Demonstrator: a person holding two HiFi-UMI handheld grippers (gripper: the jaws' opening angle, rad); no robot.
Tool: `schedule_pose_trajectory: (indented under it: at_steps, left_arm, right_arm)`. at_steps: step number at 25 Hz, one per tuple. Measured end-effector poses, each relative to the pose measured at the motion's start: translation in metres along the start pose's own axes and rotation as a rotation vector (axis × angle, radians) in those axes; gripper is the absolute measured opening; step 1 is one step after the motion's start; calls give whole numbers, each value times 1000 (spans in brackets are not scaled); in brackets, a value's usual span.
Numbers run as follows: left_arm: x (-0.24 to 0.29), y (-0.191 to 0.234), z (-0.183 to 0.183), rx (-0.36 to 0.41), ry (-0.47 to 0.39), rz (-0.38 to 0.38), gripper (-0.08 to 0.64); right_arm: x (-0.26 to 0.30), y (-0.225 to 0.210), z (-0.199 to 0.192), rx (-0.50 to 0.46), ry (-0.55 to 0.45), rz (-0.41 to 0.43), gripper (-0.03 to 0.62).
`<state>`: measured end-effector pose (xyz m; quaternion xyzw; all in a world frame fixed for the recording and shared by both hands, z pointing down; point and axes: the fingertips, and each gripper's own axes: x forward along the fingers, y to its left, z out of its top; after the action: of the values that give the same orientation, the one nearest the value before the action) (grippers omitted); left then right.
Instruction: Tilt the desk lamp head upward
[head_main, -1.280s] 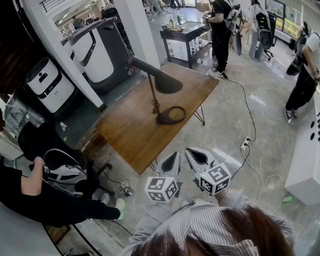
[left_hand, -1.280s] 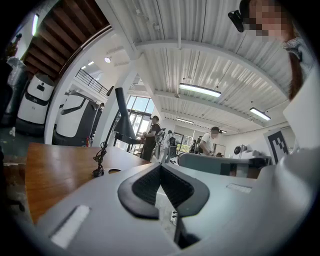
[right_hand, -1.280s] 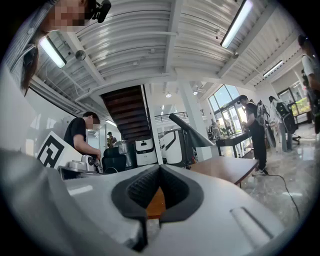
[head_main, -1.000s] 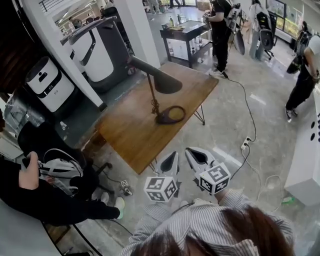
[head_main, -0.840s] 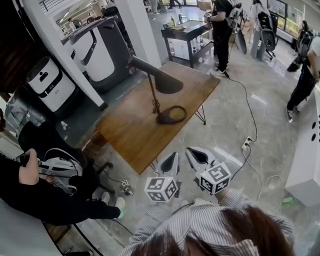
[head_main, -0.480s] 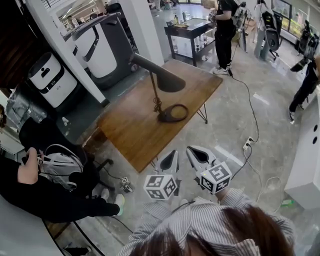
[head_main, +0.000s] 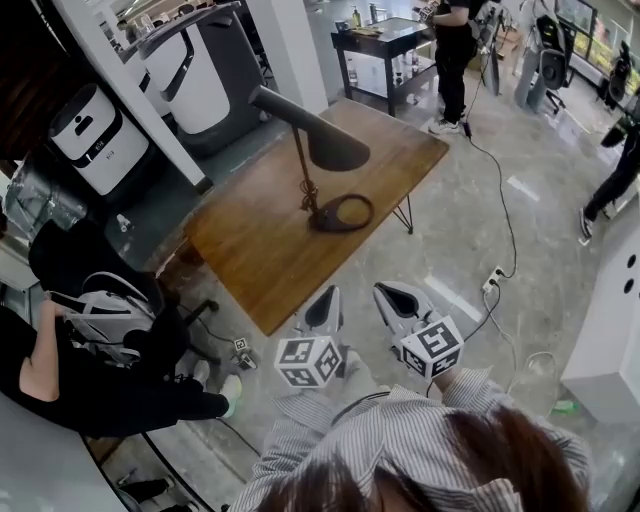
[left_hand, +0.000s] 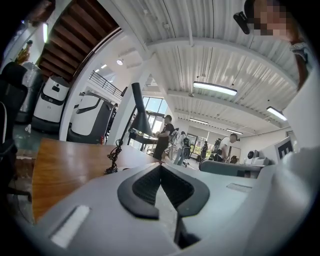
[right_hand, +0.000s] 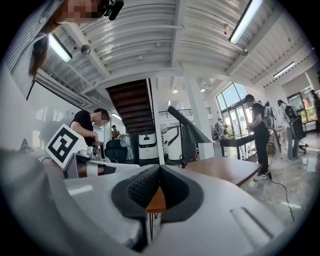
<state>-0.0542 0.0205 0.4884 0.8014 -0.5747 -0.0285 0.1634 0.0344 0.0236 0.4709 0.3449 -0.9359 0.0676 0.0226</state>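
Desk lamp well ahead of the closed left claw and right claw

Both claws are held with jaws together and nothing between them, short of the near edge of the worktop. The lamp is stood on that worktop, ahead of both claws and well apart from them, its dark cone-shaped lamp head angled downward on a thin stem above a ring base. The head is judged rigid, smooth and likely slippery, the hinge probably stiff; it is best taken at the wide lower rim, while the light-looking base is steadied so that the lamp is not tipped.
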Motion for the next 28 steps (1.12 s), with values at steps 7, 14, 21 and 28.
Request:
schedule_pose_trajectory:
  at_steps: [7,14,21,28]
  left_arm:
    - [54,51,21,29,-19,11,6]
    - [126,104,56,83,-5,-33,11]
    - [190,150,68,186,50,-55,69]
    - [240,173,69,222,97,-34,91]
  right_arm:
    - [63,-36,4,-6,-4,-3,0]
    - [139,-80,28,36,-44,-50,15]
    - [202,-117,17,131,-7,-76,46]
    - [243,-135,18,148,2,-23,63]
